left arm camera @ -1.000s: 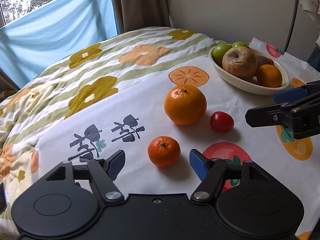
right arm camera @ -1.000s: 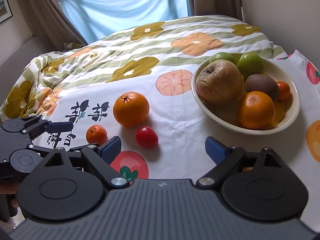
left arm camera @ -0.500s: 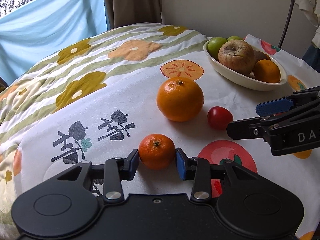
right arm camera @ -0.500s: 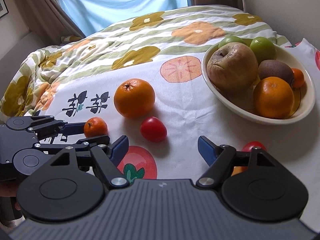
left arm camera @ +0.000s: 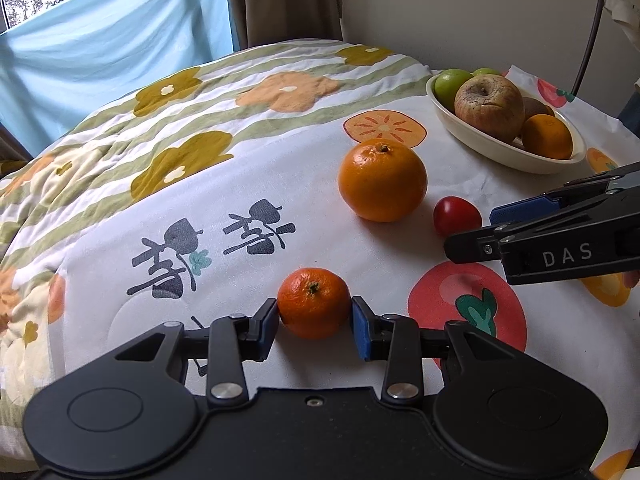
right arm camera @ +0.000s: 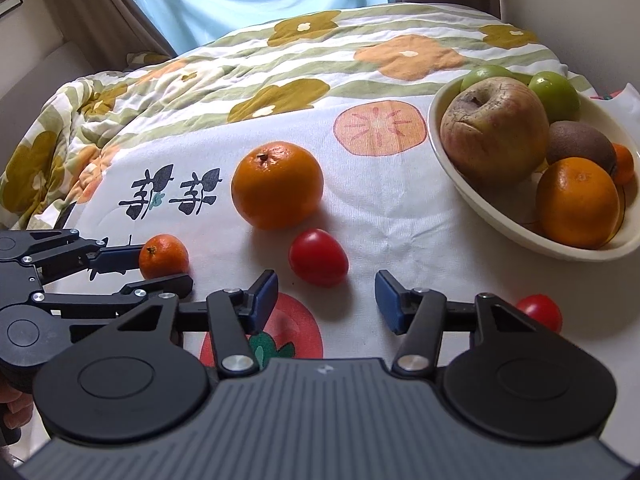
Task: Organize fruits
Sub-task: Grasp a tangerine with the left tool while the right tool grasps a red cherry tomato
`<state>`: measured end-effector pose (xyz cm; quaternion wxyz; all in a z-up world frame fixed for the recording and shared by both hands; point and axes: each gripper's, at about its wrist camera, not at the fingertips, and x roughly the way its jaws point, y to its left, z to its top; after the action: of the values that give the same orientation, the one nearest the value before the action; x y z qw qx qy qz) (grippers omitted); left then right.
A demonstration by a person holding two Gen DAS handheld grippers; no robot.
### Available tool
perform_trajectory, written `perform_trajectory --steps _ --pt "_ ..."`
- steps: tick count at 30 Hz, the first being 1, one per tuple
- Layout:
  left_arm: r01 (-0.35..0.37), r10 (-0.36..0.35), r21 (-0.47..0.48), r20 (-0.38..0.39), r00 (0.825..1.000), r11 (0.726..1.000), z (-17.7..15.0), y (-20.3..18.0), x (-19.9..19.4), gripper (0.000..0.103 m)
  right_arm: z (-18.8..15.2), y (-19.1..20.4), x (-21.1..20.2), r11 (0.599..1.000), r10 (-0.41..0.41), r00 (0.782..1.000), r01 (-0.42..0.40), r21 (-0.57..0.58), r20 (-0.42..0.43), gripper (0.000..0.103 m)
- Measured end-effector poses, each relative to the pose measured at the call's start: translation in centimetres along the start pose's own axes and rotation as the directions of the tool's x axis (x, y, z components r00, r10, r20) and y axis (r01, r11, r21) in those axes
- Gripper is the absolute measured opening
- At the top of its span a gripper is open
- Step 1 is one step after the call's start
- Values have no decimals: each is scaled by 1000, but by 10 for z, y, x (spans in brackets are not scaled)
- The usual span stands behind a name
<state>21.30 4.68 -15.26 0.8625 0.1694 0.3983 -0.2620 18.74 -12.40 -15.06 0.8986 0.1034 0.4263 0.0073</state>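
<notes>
My left gripper (left arm camera: 315,322) is shut on a small mandarin (left arm camera: 314,303), blue pads touching both its sides, on the printed cloth; the mandarin also shows in the right wrist view (right arm camera: 164,255). A large orange (left arm camera: 382,179) and a red cherry tomato (left arm camera: 457,215) lie beyond it. My right gripper (right arm camera: 326,298) is open and empty, with the cherry tomato (right arm camera: 318,257) just ahead of its fingertips. A cream bowl (right arm camera: 472,196) at the right holds a wrinkled apple (right arm camera: 494,130), green fruits, a kiwi and oranges.
A second small red tomato (right arm camera: 540,311) lies on the cloth right of my right gripper, near the bowl. The quilt with flower print (left arm camera: 180,120) covers the surface and drops off at the left. A wall and curtains stand behind.
My left gripper has closed its pads onto the small mandarin. My right gripper has moved forward and left toward the cherry tomato and has narrowed a little.
</notes>
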Motion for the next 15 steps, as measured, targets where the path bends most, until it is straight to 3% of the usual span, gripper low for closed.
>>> perform_trajectory --steps 5,9,15 --pt "-10 10 -29 -1 1000 1000 -4 4 -3 42 4 4 7 999 -12 1000 12 -34 12 65" --pt "-25 25 -37 -8 1000 999 -6 5 -5 42 5 5 9 999 -6 1000 7 -53 18 48" --pt "-52 50 -84 -23 998 995 -9 8 -10 42 8 6 6 997 9 1000 -7 -78 27 47"
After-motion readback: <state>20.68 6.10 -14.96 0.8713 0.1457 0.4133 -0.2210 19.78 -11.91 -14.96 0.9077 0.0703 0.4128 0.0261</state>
